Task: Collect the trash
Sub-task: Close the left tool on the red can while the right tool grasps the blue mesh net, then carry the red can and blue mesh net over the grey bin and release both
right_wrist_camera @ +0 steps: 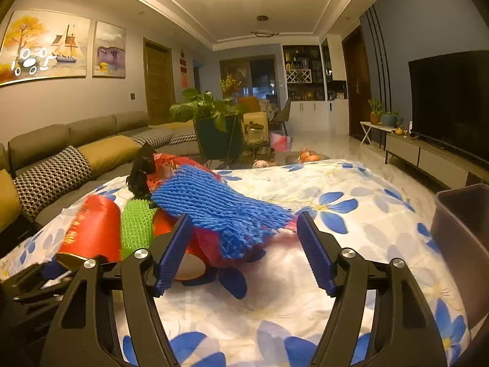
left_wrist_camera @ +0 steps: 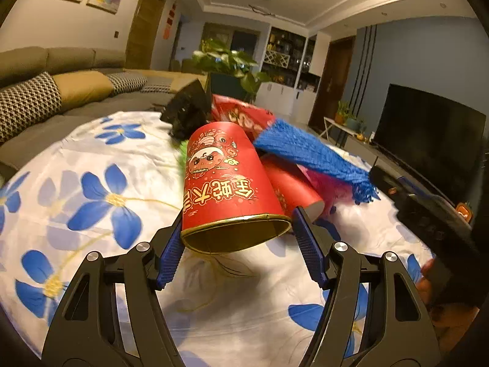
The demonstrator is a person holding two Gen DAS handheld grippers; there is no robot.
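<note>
A red paper cup (left_wrist_camera: 226, 177) with a cartoon print and a gold rim sits tilted between the pads of my left gripper (left_wrist_camera: 238, 217), mouth towards the camera and raised a little off the floral cloth (left_wrist_camera: 91, 159). In the right wrist view the same cup (right_wrist_camera: 91, 232) looks blurred at the left. A blue foam net (right_wrist_camera: 223, 211) lies on top of the trash pile. My right gripper (right_wrist_camera: 244, 216) stands open, its fingertips on either side of the net's frayed near end without pressing it. A second red cup (left_wrist_camera: 293, 189) lies on its side under the net.
A green foam net (right_wrist_camera: 137, 226), a red printed bag (left_wrist_camera: 244, 113) and a black object (left_wrist_camera: 186, 110) are in the pile. A dark bin (right_wrist_camera: 464, 244) stands at the right edge. A sofa (right_wrist_camera: 76, 153) runs along the left and a TV (right_wrist_camera: 452, 98) is on the right.
</note>
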